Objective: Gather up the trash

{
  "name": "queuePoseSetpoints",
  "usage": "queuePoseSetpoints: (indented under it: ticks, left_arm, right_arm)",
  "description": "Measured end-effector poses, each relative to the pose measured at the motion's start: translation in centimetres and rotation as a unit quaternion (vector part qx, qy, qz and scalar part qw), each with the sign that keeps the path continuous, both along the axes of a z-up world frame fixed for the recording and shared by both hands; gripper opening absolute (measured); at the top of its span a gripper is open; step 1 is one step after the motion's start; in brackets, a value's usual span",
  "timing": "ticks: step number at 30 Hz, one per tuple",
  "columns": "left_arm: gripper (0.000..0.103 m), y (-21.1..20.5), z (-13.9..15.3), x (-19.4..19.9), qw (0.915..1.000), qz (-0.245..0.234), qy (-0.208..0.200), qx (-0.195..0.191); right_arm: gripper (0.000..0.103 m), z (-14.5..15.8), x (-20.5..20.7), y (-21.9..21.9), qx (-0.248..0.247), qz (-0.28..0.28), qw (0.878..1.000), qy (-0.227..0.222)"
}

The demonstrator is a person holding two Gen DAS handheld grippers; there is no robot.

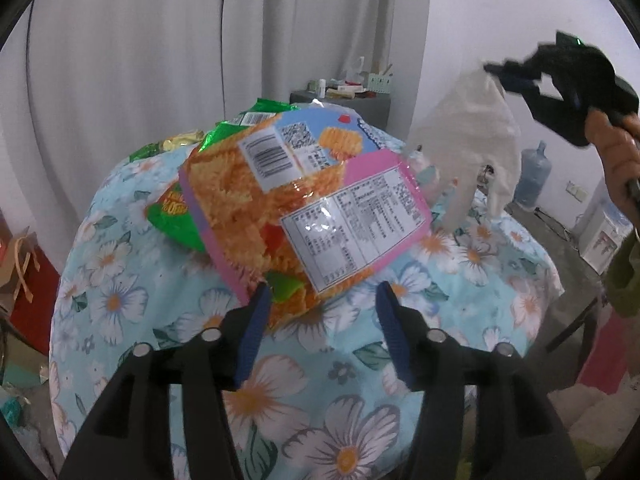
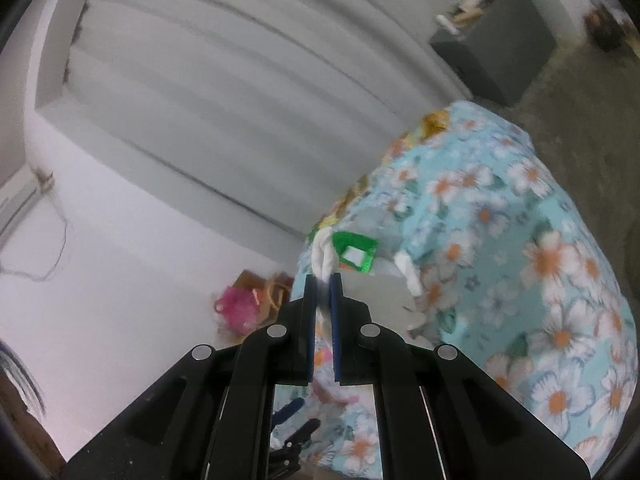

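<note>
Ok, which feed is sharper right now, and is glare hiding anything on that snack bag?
Left wrist view: sharper; the snack bag shows white glare streaks across its nutrition panel, though the barcode stays readable; the right hand-held gripper is motion-blurred. Right wrist view: smeared throughout, curtain and floral tablecloth soft; both views bend strongly at the edges.

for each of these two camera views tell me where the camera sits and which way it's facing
Left wrist: on the left gripper, angled down at a snack bag on the floral tablecloth; its open blue fingers and the person's hand show.
Right wrist: on the right gripper, rolled, facing curtains and the table edge; its fingers pinch a white plastic bag.
Shared: tablecloth, white bag, right gripper.
</note>
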State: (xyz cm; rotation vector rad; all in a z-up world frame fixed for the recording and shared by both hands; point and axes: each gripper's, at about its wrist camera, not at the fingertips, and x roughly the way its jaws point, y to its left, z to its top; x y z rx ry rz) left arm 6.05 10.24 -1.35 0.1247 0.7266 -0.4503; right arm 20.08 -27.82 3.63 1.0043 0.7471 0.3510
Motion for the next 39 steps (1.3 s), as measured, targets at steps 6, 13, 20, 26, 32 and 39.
queuePoseSetpoints:
  ticks: [6,13,20,26,32,39]
  left_arm:
    - [0.062,-3.7,-2.9,0.0,0.9874,-0.008,-0.041,0.153]
    - [0.062,-7.4,-6.0,-0.6,0.9395,-0.001,-0.15,0.308]
    - [0.062,-8.1,-6.3,-0.2,0.9283,0.001,-0.172,0.33]
    - [0.053,-9.2,-5.7,0.5,0.9151,0.015,-0.206,0.346]
    - [0.038,-9.4,-4.3,0.5,0.9082,0.04,-0.248,0.335]
    - [0.028,-8.9,-2.5,1.4,0.9092,0.065,-0.266,0.313]
  right_arm:
    - [0.006,-5.6,-0.1,-0.2,0.004,-0.009,0.996,0.083]
    - [0.008,-7.4,-0.1,-0.3,0.024,-0.006,0.995,0.093]
    - [0.009,-8.2,-0.2,-0.3,0.032,0.0,0.994,0.1]
    - [0.009,-9.0,0.2,-0.1,0.042,0.004,0.993,0.113]
    - [0.009,-8.5,-0.1,0.0,0.035,0.004,0.993,0.11]
    - [0.009,-8.9,0.3,0.4,0.038,0.009,0.992,0.117]
